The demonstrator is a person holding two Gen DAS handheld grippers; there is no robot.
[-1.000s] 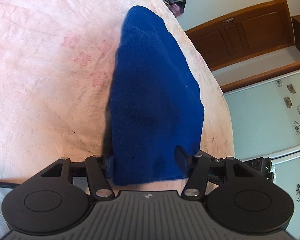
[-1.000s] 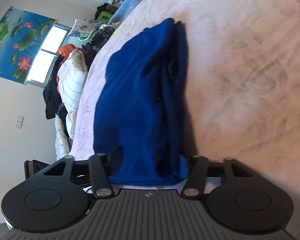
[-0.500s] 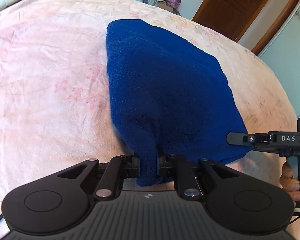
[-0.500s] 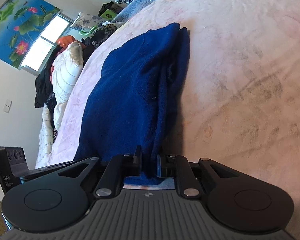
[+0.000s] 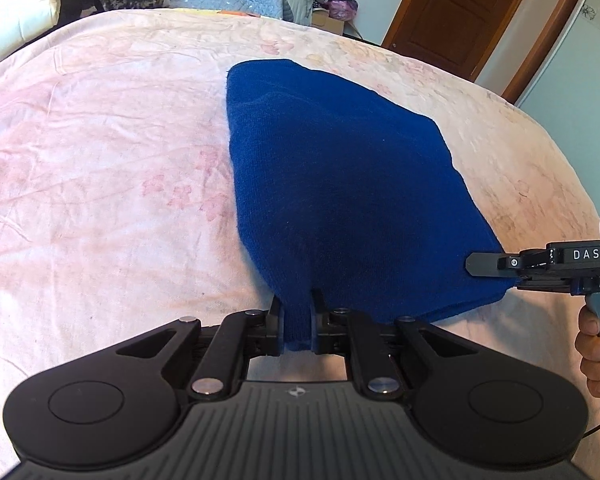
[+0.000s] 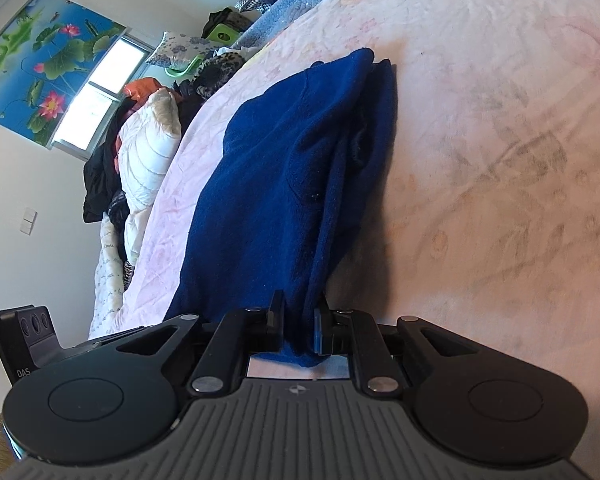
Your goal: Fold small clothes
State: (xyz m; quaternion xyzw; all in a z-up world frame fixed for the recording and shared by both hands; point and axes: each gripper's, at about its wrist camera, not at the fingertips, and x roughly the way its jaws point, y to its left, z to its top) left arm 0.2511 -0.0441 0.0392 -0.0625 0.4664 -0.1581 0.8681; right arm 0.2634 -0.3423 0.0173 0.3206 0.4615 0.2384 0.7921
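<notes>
Pretty bright daylight overall. In the right wrist view the window [image 6: 100, 92] is blown out white, so that's the main light source. The pink bedspread [image 5: 100, 160] gets soft, even light with no hard glare, and the blue garment [image 6: 300, 184] throws a soft shadow onto the sheet along its right edge. Heavy fisheye warp in both views: the bed bulges like a dome, the door frame [image 5: 552, 28] bends, and the corners vignette to black. Focus looks decent, a bit soft toward the rims.
</notes>
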